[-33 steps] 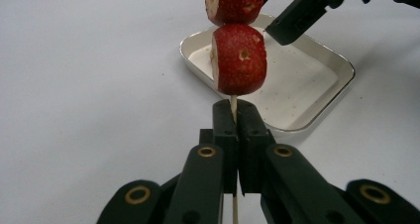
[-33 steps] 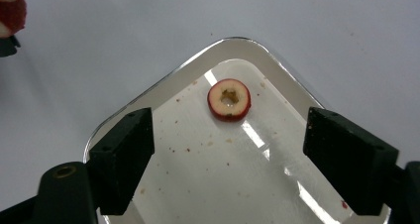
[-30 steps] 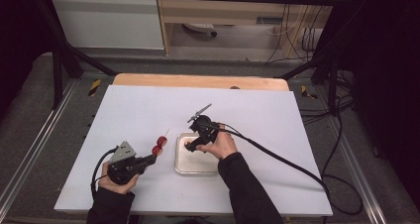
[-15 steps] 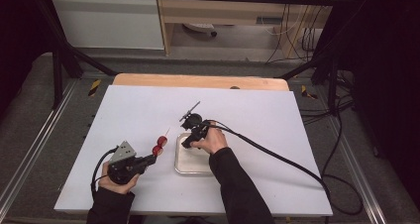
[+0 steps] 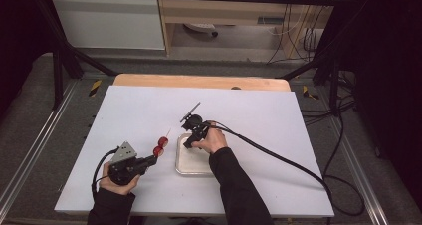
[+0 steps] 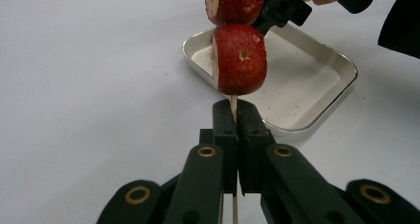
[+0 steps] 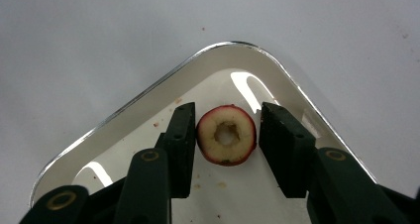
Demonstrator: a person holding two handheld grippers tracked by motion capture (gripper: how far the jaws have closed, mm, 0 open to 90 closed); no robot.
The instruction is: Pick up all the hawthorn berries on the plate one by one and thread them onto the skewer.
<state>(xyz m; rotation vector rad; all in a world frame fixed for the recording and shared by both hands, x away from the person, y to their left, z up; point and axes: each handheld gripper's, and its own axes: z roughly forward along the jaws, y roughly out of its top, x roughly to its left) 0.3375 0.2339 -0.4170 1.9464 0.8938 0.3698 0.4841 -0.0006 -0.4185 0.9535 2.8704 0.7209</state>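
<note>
Right gripper point(image 5: 188, 143) moved left over tray point(image 5: 183, 166) (white table point(image 5: 278, 120)).

My desk point(image 5: 278, 120) has a white top with a pale wood strip along its far edge. The tray point(image 7: 148, 100) is shiny silver with a white floor flecked with reddish crumbs. The fruit slice point(image 7: 227, 135) in it has dark red skin and cream flesh. The two pieces point(image 6: 239, 58) on my thin pale skewer point(image 6: 233, 107) are red with tiny light speckles. My grippers are black with brass-coloured rivets.
</note>
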